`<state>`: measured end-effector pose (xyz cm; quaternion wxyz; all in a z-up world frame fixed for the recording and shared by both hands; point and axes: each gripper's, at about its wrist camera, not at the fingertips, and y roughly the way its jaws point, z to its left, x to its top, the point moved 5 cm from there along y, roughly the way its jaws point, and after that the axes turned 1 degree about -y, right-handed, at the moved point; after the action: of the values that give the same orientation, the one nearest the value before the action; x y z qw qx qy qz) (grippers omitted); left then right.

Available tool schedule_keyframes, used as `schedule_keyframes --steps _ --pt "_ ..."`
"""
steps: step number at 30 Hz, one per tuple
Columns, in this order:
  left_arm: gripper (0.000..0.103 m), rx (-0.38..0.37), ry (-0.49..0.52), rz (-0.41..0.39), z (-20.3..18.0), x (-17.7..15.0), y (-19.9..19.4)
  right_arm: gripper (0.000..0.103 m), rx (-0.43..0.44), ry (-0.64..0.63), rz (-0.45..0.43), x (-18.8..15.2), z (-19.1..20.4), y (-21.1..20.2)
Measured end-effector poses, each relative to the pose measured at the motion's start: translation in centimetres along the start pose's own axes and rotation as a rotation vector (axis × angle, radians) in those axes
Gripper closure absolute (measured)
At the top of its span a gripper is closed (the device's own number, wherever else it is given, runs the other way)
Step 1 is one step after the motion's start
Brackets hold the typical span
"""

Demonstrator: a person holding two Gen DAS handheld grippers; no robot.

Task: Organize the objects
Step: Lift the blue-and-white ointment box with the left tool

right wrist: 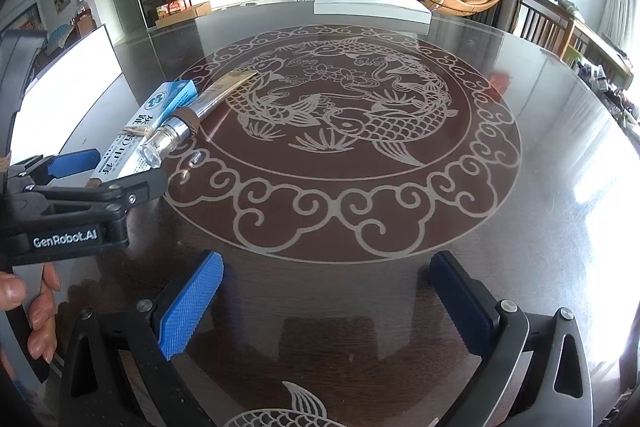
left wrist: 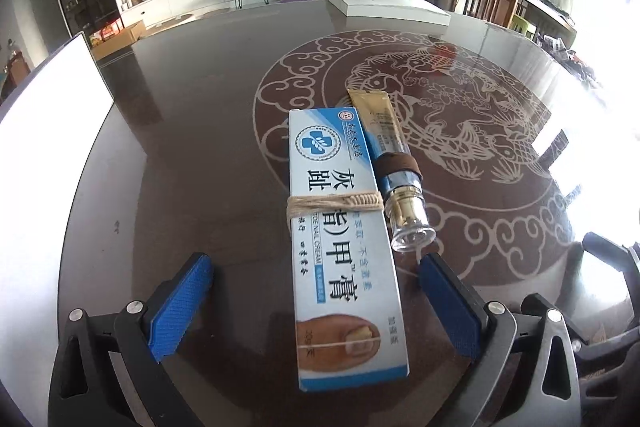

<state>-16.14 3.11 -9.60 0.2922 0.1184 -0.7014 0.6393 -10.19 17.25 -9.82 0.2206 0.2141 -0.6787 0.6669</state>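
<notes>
Two items make up the job as far as we can see: a blue-and-white nail cream box with twine wound round its middle, and a gold-and-blue tube with a clear cap and a brown band. Both lie on the dark glass table, long sides touching, tube on the box's right, at the left edge of the round carp pattern.

Left gripper: jaws spread wide, released. The near half of the box sits between the blue pads, clear gap on both sides, nothing pinched. The tube's cap is just beyond the right pad.

Right gripper: also open, nothing between its pads, hanging over bare table near the pattern's near rim, well apart from both items. In its view we see the left gripper at far left with a person's fingers on the handle.

Progress, our read: box and tube look already paired up side by side, so the grouping seems done or close to it. We can't tell whether this is the final spot. A white flat box sits at the far edge and a white panel at the left; either could be a destination, unclear. If more is left, it's likely a squaring-up or a move of the pair.
</notes>
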Motion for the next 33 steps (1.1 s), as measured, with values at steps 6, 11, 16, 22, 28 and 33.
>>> schedule_keyframes --steps 6,11,16,22,28,33 --pt "0.062 0.021 -0.013 -0.066 1.5 -0.4 -1.3 0.000 -0.004 -0.005 0.002 -0.1 0.0 0.0" --pt "0.061 0.086 -0.121 -0.081 4.1 -3.9 -3.8 0.000 -0.004 -0.005 0.001 -0.1 0.0 0.0" --pt "0.004 0.091 -0.164 -0.041 5.2 -5.7 -4.0 0.000 -0.004 -0.005 0.001 -0.1 0.0 0.0" --pt "0.000 0.100 -0.134 -0.019 4.4 -5.5 -3.3 0.000 -0.004 -0.006 0.001 -0.1 0.0 0.0" --pt "0.000 0.098 -0.133 -0.020 4.4 -5.6 -3.3 0.000 -0.004 -0.006 0.001 -0.1 0.0 0.0" --pt "0.000 0.100 -0.133 -0.020 4.3 -5.6 -3.3 0.000 -0.004 -0.006 0.001 -0.1 0.0 0.0"
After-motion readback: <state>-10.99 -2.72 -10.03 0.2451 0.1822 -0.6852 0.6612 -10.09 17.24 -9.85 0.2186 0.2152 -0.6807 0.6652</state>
